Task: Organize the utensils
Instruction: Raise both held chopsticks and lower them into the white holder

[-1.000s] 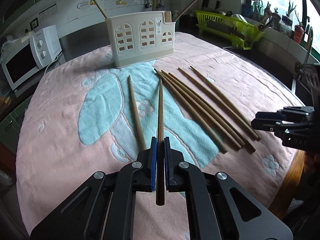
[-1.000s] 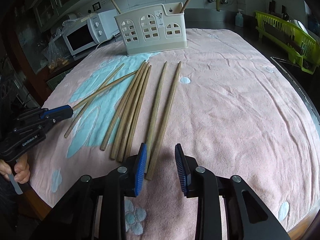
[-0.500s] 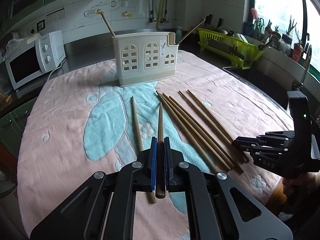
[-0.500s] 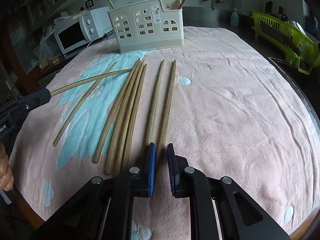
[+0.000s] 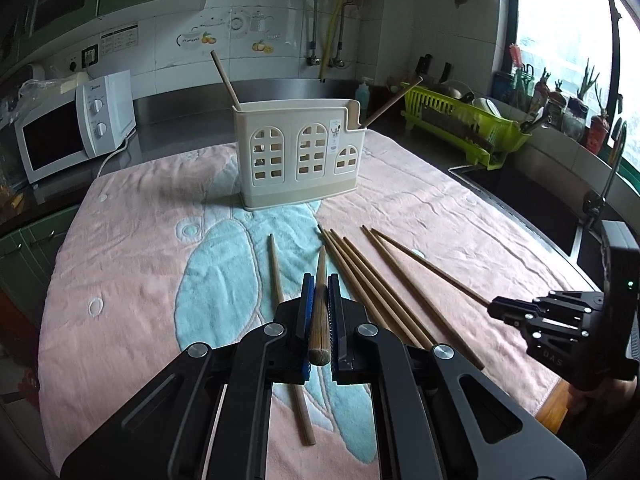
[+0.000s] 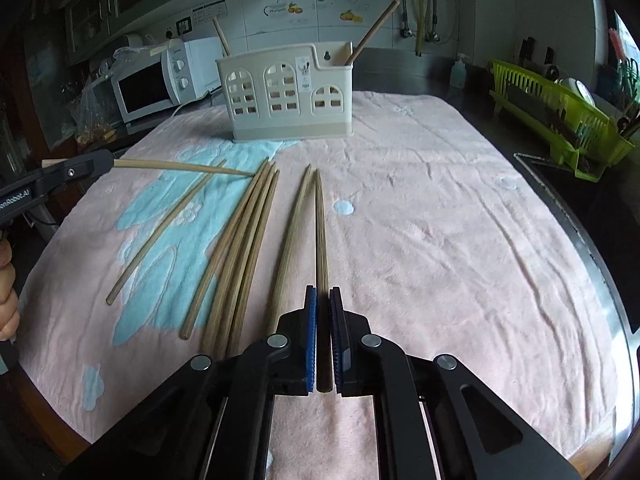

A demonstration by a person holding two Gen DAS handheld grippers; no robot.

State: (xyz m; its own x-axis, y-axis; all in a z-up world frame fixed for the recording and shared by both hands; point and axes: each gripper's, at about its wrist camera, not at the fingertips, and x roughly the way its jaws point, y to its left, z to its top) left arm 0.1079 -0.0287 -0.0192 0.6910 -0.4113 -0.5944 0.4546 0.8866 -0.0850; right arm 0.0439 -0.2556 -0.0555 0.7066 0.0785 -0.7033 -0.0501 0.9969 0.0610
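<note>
Left gripper (image 5: 319, 312) is clamped on one chopstick (image 5: 320, 304); butt end sticks out behind the blue pads (image 5: 307, 320), tip points toward the holder (image 5: 298, 156). In the right wrist view that stick (image 6: 176, 166) is off the towel (image 6: 440, 220), roughly level, with its tip close to the far ends of the loose bundle.

Right gripper (image 6: 323, 336) is closed on a second chopstick (image 6: 320, 240); it runs straight ahead from the pads, tip toward the holder (image 6: 286, 94). Can't tell whether its far end touches the towel. In the left wrist view this gripper (image 5: 494, 309) sits at the right edge with its stick (image 5: 432, 266) angling out across the towel (image 5: 140, 280).

Loose on the towel:
- one stick (image 6: 294, 240) just left of the right gripper's stick
- bundle of four (image 6: 244, 248), side by side and touching
- single stick (image 6: 164, 236) farther left, angled, on the blue pattern

Holder stands upright at the far end of the towel, well apart from the loose sticks. One stick (image 5: 225, 78) leans out of its left end, another (image 5: 390, 104) out of the lower right compartment.

Towel covers the surface. Microwave (image 5: 72, 128) back left, green dish rack (image 5: 460, 120) back right beside the sink (image 5: 520, 204).
</note>
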